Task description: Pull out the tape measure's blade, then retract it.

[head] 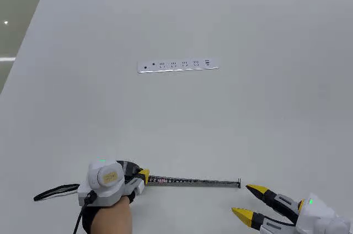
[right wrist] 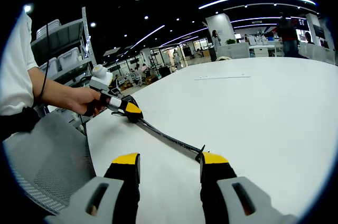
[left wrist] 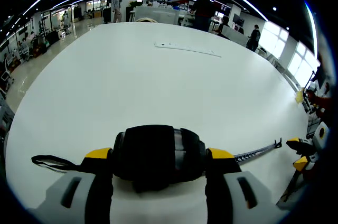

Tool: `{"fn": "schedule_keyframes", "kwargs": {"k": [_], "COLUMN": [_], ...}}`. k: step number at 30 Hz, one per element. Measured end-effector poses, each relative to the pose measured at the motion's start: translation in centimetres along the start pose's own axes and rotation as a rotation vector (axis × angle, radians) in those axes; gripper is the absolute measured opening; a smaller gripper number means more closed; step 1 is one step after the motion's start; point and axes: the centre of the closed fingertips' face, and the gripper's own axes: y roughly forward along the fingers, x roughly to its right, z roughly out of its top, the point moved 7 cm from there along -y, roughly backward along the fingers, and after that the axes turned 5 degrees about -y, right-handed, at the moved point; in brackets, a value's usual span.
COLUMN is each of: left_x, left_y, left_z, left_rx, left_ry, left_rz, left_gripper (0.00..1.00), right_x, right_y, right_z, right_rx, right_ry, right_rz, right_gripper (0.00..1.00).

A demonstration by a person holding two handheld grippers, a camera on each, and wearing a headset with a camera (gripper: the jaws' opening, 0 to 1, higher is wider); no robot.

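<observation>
Left hand-held gripper around rounded black tape measure

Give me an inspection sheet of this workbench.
Surface: white table.
Job's things: tape measure clamped in the left hand-held gripper; blade drawn out flat on the table.
Clutter: power strip mid-table.
Grippers: left shut on the case; right hand-held gripper open, blade's hook near one jaw tip, ungripped.
Cables: black lead from the left one; strap on the table.
Surroundings: open office, shelving, people far off.
</observation>
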Motion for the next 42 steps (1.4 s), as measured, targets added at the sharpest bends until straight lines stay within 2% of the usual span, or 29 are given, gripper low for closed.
{"fn": "schedule_keyframes", "kwargs": {"k": [4,20,24,42], "left_x": [0.0,-0.1,-0.1,-0.1], "left_y": [0.0,0.0,0.0,0.1], "left_z": [0.0,-0.1,-0.1,-0.2], "left_rx": [-0.001,-0.008,-0.009,-0.020], "left_ry": [0.001,-0.002,-0.005,0.000], "left_rz": [0.000,-0.008,-0.010,-0.011], "left_gripper": [0.69,0.69,0.69,0.70], "right_x": [0.6,1.9,2.3,3.3], "right_y": [0.2,1.4,1.6,2.6], "right_z": [-0.4,0.1,-0.1,-1.0], "right_rx": [-0.009,-0.010,-0.032,-0.052], "right_ry": [0.003,0.014,0.011,0.037], "right_rz": [0.005,0.033,0.042,0.079], "right_gripper": [0.45,0.44,0.44,0.41]}}
